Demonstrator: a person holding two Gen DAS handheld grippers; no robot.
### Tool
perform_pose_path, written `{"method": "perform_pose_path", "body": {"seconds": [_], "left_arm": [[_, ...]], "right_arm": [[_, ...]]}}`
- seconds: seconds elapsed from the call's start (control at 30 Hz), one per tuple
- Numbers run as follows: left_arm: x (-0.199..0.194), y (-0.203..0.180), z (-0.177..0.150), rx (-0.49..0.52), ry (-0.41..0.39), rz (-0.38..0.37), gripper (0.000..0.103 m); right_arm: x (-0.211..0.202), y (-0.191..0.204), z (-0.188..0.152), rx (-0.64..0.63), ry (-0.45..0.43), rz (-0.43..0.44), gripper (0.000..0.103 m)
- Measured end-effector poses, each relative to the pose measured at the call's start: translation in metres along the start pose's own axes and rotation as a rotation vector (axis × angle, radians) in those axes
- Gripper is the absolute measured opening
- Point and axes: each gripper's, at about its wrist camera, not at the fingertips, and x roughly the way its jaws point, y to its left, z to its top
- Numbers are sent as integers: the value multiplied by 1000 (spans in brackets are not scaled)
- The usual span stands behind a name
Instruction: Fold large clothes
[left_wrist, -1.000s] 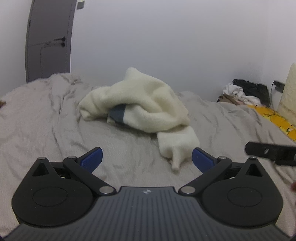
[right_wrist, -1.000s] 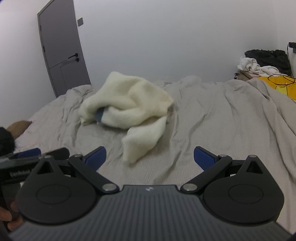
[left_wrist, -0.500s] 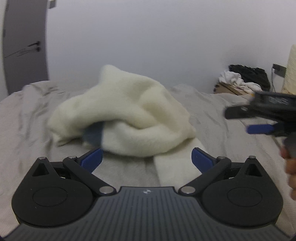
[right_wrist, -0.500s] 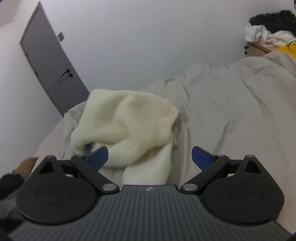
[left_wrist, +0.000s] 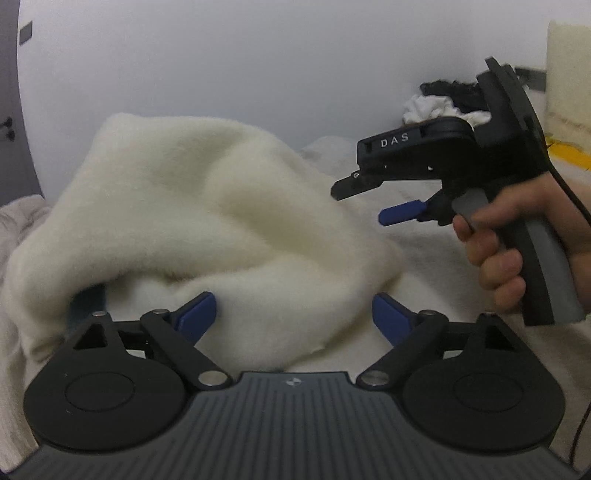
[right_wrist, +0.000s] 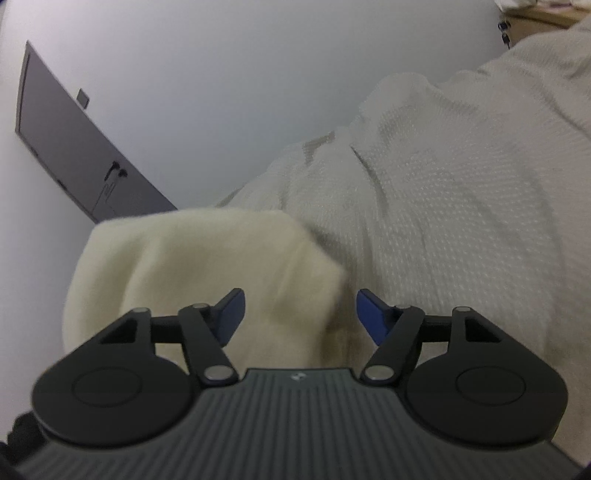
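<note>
The cream fleece garment (left_wrist: 207, 229) is heaped just ahead of the left gripper (left_wrist: 293, 319) and right gripper (right_wrist: 300, 314) — both sets of fingers spread apart, nothing clamped.

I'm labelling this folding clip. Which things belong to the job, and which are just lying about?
Job:
cream fleece garment
left claw, open
right claw, open
bed cover underneath

Lying about:
dark and white clothes pile
yellow item
grey door
</note>
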Motion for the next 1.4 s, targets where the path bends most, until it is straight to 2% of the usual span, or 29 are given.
{"method": "perform_pose_path", "body": {"seconds": [0.03, 0.13, 0.2, 0.23, 0.3, 0.4, 0.47, 0.7, 0.87, 0.97, 1.03, 1.17, 1.4], "left_arm": [[6, 0, 1, 1, 4, 7, 89], [17, -1, 1, 5, 16, 18, 80], [18, 2, 1, 4, 13, 35, 64], [17, 3, 2, 2, 9, 40, 61], [13, 7, 4, -15, 6, 30, 41], [0, 14, 9, -66, -17, 14, 21], [-12, 19, 12, -100, -45, 16, 17], [-89, 25, 22, -161, -183, 63, 13], [-164, 28, 18, -219, -254, 86, 12], [-213, 27, 8, -246, -282, 93, 12], [-240, 22, 3, -254, -298, 102, 6], [-305, 11, -20, -266, -309, 122, 6], [-372, -3, -73, -311, -297, 147, 5]], "right_arm": [[5, -2, 2, 11, 6, -3, 68], [20, -8, 7, 73, 34, 44, 55], [27, -8, 10, 93, 55, 65, 45], [28, -7, 12, 95, 57, 68, 39], [26, -6, 15, 91, 51, 64, 20], [10, 4, 19, 76, 18, 76, 14], [-7, 13, 20, 42, -13, 91, 14], [-73, 62, 27, -76, -127, 139, 13], [-141, 103, 13, -175, -213, 180, 13], [-184, 126, -4, -232, -250, 199, 13], [-213, 140, -17, -271, -269, 204, 13], [-267, 156, -49, -318, -299, 221, 13], [-321, 167, -112, -377, -274, 197, 13]]}}
